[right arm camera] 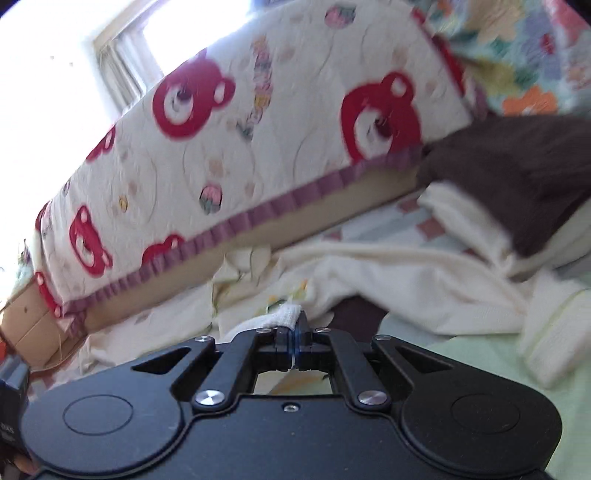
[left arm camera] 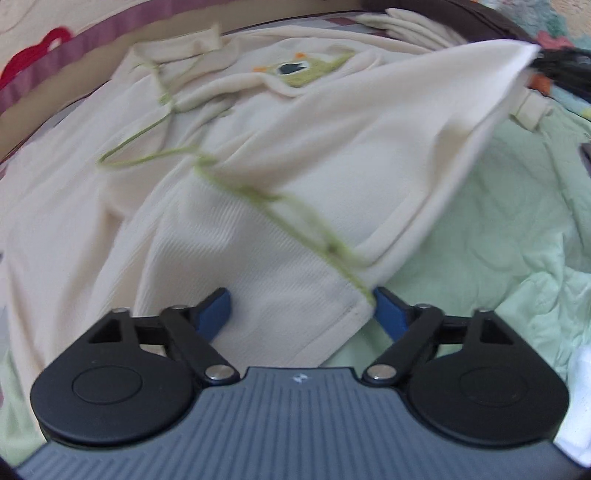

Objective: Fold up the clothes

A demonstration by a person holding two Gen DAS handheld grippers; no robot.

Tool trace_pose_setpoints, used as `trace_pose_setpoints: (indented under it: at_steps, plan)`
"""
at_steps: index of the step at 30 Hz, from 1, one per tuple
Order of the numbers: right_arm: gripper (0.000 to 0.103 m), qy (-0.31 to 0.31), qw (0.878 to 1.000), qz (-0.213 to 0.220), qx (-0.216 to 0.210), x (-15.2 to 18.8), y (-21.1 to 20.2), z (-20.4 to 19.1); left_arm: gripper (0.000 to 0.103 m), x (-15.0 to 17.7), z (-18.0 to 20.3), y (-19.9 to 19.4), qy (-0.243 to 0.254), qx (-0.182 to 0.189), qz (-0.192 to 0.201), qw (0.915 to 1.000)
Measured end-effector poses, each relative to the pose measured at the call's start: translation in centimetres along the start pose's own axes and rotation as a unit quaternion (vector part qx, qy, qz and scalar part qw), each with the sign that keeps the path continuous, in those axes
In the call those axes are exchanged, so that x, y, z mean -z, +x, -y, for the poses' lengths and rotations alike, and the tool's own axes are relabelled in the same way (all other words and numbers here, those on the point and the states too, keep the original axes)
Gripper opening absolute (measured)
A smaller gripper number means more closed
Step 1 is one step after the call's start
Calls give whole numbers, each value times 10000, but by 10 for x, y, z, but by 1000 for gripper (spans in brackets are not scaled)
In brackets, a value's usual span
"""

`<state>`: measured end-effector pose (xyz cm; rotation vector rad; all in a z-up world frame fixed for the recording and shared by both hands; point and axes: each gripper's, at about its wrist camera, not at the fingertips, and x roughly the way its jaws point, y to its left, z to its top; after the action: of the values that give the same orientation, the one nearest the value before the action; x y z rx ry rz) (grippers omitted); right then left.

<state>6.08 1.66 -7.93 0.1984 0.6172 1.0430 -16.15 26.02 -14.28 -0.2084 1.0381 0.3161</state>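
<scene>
A cream top (left arm camera: pixel 258 192) lies spread out on a green blanket (left arm camera: pixel 498 206) on the bed. It has a little green animal patch (left arm camera: pixel 295 72) near the neck and thin green stitching (left arm camera: pixel 155 122) along its edges.

One corner of the top is lifted high at the right of the left tool's view, so the cloth makes a slanted sheet in the air. I think it is held up like that so this side can be laid over the middle for a fold.

The right tool (right arm camera: pixel 295 325) has its fingers pressed together, pinching a bit of the cream cloth. That tight pinch keeps the cloth from slipping while it is up.

The left tool (left arm camera: pixel 301 306) has its blue fingers spread wide. The bottom hem (left arm camera: pixel 343 314) of the top sits between them, but they are not squeezing it. It looks ready to hold the hem down or grab it, so the top stays flat.

Behind the bed stands a pad with red bears (right arm camera: pixel 229 140). More cream clothes (left arm camera: pixel 406 26) and a brown one (right arm camera: pixel 517 177) rest at the far side.
</scene>
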Motion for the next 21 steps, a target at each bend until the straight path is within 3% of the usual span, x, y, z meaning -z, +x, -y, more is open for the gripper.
trace_pose_setpoints:
  at_steps: [3,7,11,15,17,21]
  plan:
    - [3,-419,9973,-297,533,12,1,-1,87,13,-11,-19,-326,-204,-26,9993]
    - [3,-366,9968,-407,579,23,2,6,87,33,-47,-55,-1041,-688,-45,9922]
    - [3,-494,9949,-508,716,31,7,8,87,57,-87,-85,-1795,-1006,-123,9785]
    - [3,-440,9958,-499,636,31,9,6,87,85,-127,-96,-2912,-897,-284,9520]
    - [4,-413,9961,-495,596,31,10,5,87,94,-136,-97,-3240,-724,-326,9427]
    - [4,-384,9967,-510,509,31,12,2,87,91,-137,-88,-3364,-410,-291,9404]
